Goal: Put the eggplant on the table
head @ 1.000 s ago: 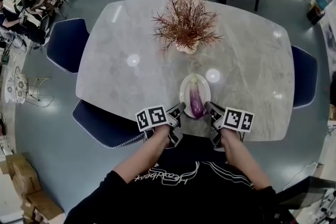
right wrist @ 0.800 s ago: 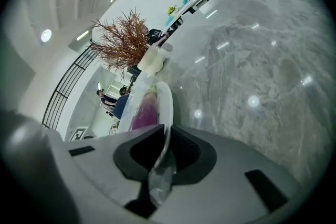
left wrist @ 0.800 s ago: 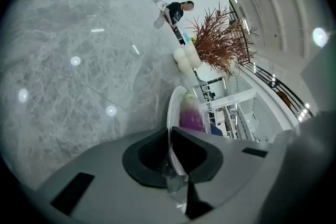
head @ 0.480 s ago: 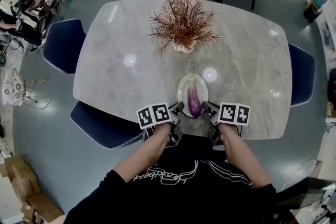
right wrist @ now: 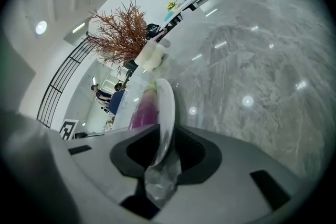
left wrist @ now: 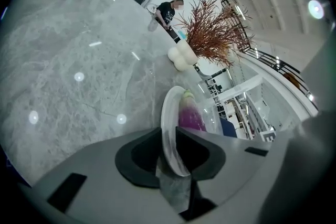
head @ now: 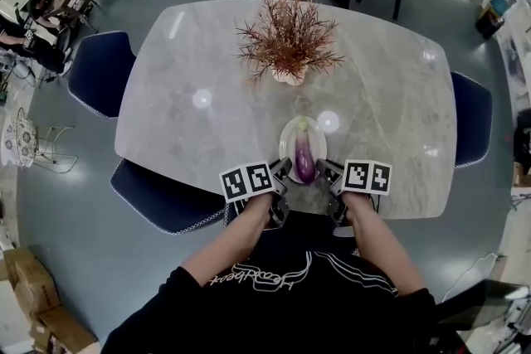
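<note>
A purple eggplant (head: 304, 157) lies on a white oval plate (head: 286, 137) near the front edge of the grey marble table (head: 207, 70). My left gripper (head: 284, 168) is shut on the plate's near left rim (left wrist: 168, 113), with the eggplant (left wrist: 190, 115) just past its jaws (left wrist: 169, 136). My right gripper (head: 325, 170) is at the near right rim (right wrist: 167, 107). Its jaws (right wrist: 165, 136) are opening, with the rim between them and a thin gap on one side. The eggplant (right wrist: 143, 110) lies left of that rim.
A dried reddish plant in a white vase (head: 289, 41) stands behind the plate at the table's middle. Blue chairs stand at the left (head: 99, 70), the near left (head: 166, 195) and the right (head: 471, 120). People sit in the far background.
The plate and both grippers stay at the table's near edge. Only the head view has shifted a little.
</note>
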The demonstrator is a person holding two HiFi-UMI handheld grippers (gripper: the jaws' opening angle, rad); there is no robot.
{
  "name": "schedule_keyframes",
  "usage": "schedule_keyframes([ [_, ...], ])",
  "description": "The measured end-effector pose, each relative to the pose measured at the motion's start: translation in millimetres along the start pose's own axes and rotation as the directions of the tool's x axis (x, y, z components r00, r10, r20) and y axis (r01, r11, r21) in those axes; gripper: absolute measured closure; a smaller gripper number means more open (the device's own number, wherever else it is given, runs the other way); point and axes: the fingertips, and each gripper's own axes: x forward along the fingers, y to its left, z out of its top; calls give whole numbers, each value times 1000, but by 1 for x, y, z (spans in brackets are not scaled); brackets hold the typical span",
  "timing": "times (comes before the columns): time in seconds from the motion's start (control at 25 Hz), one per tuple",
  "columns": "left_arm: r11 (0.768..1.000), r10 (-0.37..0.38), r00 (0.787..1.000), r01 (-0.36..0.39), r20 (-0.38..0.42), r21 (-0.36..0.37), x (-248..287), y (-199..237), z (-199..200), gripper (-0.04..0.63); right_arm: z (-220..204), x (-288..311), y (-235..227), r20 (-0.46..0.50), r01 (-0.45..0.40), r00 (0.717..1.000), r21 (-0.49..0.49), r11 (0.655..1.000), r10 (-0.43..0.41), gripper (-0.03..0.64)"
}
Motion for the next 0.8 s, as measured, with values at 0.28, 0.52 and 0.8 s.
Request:
schedule_keyframes([
  [0.28, 995, 19, 998, -25, 66, 96, -23, -3, 11, 503, -5, -18, 0, 35, 44, 998, -37, 998, -42, 457],
  [0.52, 980, -35, 996, 18, 80, 199, -59, -15, 3, 503, -18, -53, 16, 72, -15, 997, -110, 994, 23, 457],
  [0.8, 909, -170, 985, 155, 4, 386, -110, -67, -33, 505, -34, -107, 97, 136, -273, 939, -265, 925, 316, 460],
])
